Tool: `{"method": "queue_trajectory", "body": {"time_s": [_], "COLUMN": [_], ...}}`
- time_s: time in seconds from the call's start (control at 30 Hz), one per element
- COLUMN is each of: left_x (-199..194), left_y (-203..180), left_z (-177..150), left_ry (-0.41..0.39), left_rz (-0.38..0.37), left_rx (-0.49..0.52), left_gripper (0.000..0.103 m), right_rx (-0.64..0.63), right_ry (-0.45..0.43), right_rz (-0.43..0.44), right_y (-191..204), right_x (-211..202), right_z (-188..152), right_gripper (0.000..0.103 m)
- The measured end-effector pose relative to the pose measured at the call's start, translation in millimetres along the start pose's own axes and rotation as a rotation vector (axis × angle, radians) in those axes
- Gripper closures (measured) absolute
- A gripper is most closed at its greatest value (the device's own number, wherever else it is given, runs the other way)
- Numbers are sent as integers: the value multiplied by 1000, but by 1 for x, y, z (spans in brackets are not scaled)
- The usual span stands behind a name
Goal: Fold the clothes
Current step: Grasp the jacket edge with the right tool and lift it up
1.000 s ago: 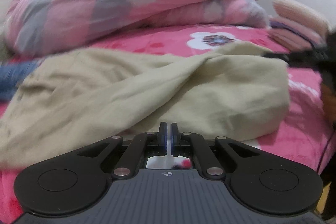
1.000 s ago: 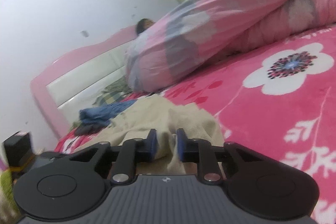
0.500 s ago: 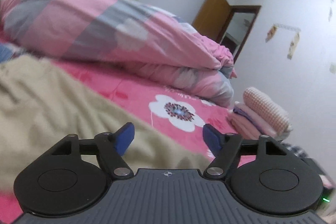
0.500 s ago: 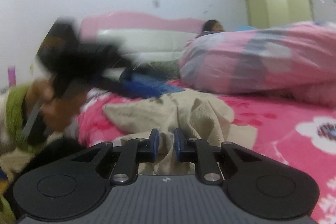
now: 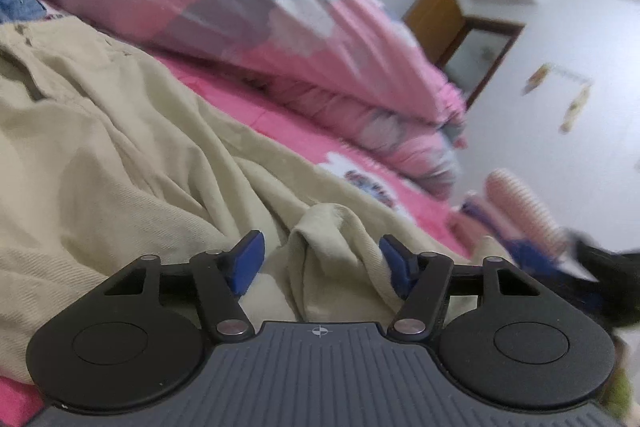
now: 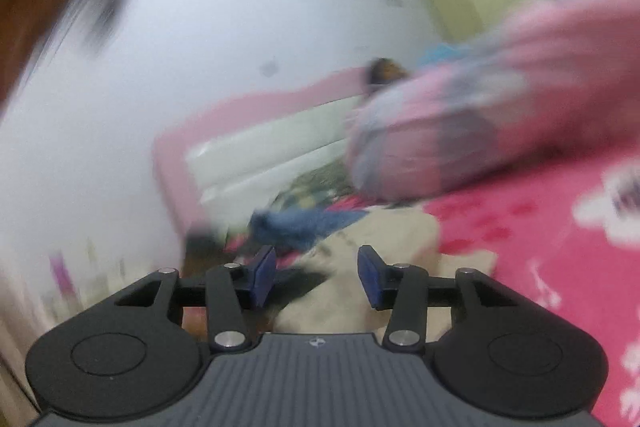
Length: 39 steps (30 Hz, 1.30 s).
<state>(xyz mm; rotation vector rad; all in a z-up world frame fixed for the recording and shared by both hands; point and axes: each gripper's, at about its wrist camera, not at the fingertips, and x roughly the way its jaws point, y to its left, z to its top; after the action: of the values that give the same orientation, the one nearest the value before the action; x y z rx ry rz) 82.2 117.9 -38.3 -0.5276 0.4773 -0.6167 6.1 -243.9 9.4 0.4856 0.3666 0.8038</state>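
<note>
A beige garment [image 5: 120, 155] lies crumpled on the pink flowered bed sheet [image 5: 280, 131]. My left gripper [image 5: 322, 263] is open just above it, with a raised fold of the beige cloth between its blue pads [image 5: 248, 259] but not pinched. My right gripper [image 6: 316, 275] is open and empty, over the edge of the same beige garment [image 6: 384, 251]; that view is heavily blurred. The right gripper also shows as a dark blur at the right edge of the left wrist view [image 5: 600, 267].
A rolled pink and grey quilt [image 5: 224, 11] lies along the far side of the bed. A blue garment [image 6: 304, 223] sits near the pink headboard [image 6: 256, 131]. Folded pink items [image 5: 520, 211] are stacked at the bed's far right. A wooden door [image 5: 436, 15] is behind.
My right gripper has opened and let go of the beige garment while swinging fast. My left gripper, shut on the cloth a second ago, is open and has dropped close over the garment.
</note>
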Motion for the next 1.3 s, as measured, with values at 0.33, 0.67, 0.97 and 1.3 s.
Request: {"method": "queue_trajectory", "body": {"time_s": [0.33,0.67,0.97,1.3], "left_x": [-5,-8,-7,-5], "left_y": [24,23,19,14], "left_z": [-8,-11,-13,-14], "left_ry": [-42,-47,-50,-39], "left_rz": [-125,-140,-114,-84], "left_rx": [-60,-33,3,69], "left_gripper": [37,35,35,35], "right_rx": [501,267,98,-13], "right_ry": [253,10,-264,-511], "right_rz": [-162,-169,-241,-432], "right_y": [-121,-68,-34,-23], "right_x": [92,76,24,-35], "right_z": [-2,42,125,214], "right_gripper": [79,102,102,102]}}
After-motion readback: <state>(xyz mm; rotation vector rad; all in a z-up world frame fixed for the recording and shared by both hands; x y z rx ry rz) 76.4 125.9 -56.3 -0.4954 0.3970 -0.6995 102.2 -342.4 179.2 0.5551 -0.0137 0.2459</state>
